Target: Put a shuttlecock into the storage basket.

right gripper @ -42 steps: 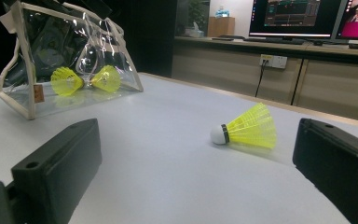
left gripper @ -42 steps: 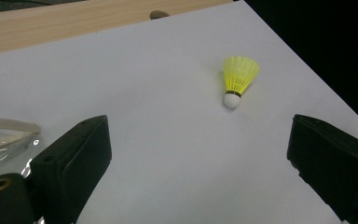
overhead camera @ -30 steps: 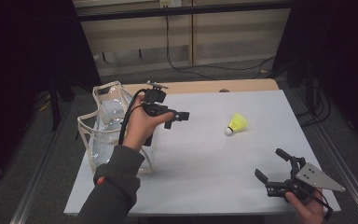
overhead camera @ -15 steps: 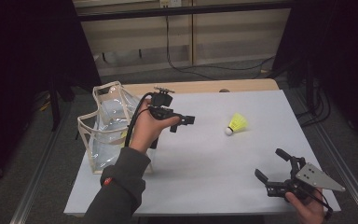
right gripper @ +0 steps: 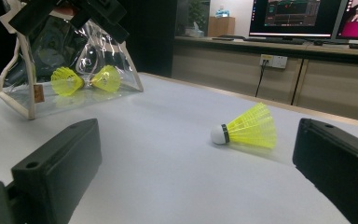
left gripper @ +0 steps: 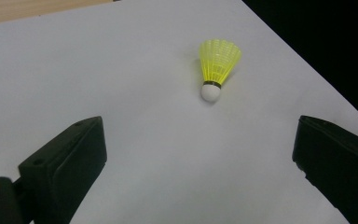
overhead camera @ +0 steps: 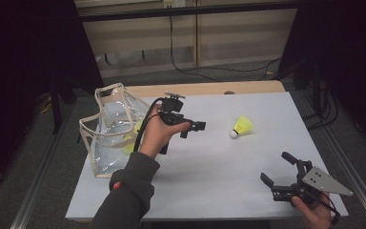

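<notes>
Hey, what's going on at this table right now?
A person holds a pair of tongs in each hand. The left tongs hang open above the white table, pointed toward a loose yellow shuttlecock lying on its side. The right tongs wait open near the front edge. A clear bag at the left holds two more yellow shuttlecocks, so the loose one looks likely to go in next.

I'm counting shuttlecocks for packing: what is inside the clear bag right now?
Two yellow shuttlecocks lie inside the clear bag, seen through its wall. The left tongs cover part of the bag from above, so more could be hidden there.
</notes>
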Motion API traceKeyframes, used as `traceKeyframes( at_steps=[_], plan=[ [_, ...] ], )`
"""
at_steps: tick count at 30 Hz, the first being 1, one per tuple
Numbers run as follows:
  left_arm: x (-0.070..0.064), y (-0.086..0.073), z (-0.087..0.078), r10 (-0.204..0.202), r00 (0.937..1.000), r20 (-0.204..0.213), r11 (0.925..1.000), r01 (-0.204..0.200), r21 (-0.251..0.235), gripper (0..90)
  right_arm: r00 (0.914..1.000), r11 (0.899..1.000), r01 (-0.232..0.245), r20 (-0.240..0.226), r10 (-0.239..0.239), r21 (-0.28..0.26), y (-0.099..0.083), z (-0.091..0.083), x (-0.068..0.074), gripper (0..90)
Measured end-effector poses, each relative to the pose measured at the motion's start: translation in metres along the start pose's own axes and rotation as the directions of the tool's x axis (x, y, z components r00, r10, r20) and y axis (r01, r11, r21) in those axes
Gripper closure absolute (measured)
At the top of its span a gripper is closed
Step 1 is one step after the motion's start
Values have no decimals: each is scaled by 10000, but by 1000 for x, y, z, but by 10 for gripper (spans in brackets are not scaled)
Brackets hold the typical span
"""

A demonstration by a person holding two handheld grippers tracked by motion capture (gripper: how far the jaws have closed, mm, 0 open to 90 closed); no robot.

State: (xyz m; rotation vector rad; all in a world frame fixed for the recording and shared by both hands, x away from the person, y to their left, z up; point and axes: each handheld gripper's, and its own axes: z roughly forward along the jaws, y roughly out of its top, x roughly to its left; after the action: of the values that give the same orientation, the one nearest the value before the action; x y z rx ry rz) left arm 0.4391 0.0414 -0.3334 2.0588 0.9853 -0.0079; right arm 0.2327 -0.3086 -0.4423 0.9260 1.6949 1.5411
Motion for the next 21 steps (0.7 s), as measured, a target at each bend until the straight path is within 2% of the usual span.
traceKeyframes(
  at_steps=[7,21],
  plan=[
    [-2,-3,9,-60,9998,178,10000,60,2,22,10000,10000,-18,-8,18,-7,0,0,0,9],
    [-5,-7,24,-75,9997,233,10000,75,7,22,10000,10000,5,0,-5,-18,0,0,0,9]
  ],
)
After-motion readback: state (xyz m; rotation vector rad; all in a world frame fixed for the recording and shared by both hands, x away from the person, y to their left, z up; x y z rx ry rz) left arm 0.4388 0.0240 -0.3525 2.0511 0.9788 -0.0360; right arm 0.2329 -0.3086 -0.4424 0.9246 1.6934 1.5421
